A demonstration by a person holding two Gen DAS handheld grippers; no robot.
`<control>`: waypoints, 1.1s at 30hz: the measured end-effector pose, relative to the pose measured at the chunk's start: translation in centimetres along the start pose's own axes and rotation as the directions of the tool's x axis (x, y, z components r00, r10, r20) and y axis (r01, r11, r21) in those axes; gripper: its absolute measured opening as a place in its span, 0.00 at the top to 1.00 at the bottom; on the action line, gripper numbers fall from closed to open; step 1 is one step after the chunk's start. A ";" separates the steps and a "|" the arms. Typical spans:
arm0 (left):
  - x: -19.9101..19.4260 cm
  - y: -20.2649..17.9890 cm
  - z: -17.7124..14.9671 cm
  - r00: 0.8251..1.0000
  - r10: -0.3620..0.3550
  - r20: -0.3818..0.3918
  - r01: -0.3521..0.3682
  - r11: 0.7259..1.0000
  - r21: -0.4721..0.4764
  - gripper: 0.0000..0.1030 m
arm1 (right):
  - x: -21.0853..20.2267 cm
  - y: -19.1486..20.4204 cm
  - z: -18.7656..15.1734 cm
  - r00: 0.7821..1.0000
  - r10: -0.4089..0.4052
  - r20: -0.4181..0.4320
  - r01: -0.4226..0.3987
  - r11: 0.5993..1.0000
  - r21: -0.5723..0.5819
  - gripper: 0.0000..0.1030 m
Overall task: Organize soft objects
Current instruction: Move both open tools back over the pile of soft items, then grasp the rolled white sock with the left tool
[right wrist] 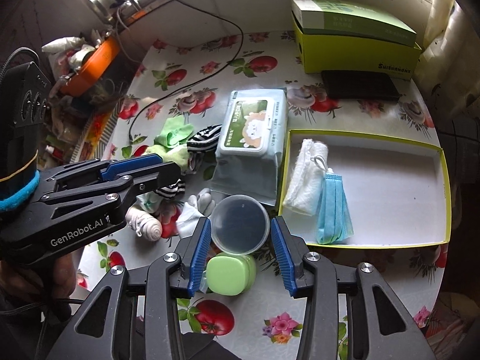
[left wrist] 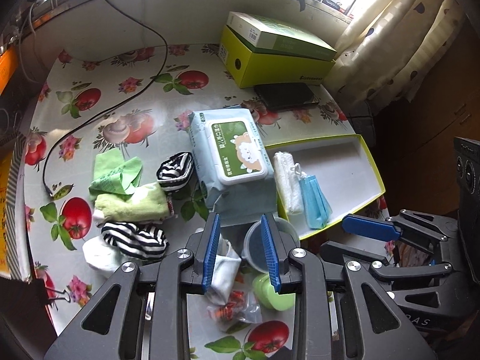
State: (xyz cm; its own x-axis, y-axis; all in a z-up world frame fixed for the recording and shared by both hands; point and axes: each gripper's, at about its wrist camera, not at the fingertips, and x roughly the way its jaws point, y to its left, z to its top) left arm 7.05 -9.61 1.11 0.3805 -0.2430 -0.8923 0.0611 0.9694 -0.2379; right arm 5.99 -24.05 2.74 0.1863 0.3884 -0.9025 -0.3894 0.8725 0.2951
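Socks and cloths lie left of the wipes pack; tray with two items already in it sits right.

Nearest, the left gripper (left wrist: 241,250) hangs over a white sock (left wrist: 223,270), jaws apart and nothing between the pads; the right gripper (right wrist: 238,253) is likewise parted and empty above a clear tub (right wrist: 240,225) and green case (right wrist: 229,274). Just beyond, the soft pile, a striped sock (left wrist: 135,240), green towel (left wrist: 132,204) and green cloth (left wrist: 115,174), lies on the tabletop (left wrist: 126,114) on the left gripper's side, so that hand looks nearer. Across the wipes pack (left wrist: 234,162), the tray (left wrist: 354,162) holds a white cloth (left wrist: 288,180) and masks (left wrist: 313,201), long axes pointing away.
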 end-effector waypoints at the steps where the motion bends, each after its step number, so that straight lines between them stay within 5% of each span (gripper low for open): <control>1: -0.2 0.4 -0.3 1.000 0.004 0.002 -0.004 1.000 -0.006 0.71 | 0.0 0.4 -0.1 1.000 -0.001 0.000 0.001 1.000 -0.008 0.60; 26: -1.7 7.7 -4.9 0.999 0.051 -0.012 -0.052 0.983 -0.178 0.71 | 1.7 6.2 -0.9 0.998 0.013 -0.060 -0.022 0.989 -0.149 0.60; 33: -1.6 10.2 -5.8 0.997 0.072 -0.035 -0.079 0.967 -0.242 0.71 | 3.0 7.3 -0.4 0.996 0.012 -0.086 -0.028 0.983 -0.183 0.50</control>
State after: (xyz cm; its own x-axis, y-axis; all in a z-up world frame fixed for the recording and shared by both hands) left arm 1.76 0.40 -2.12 0.3516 -0.1732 -0.9200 -0.1938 0.9480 -0.2525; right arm 3.33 -16.64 2.03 0.1033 0.3717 -0.9226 -0.5531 0.7924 0.2573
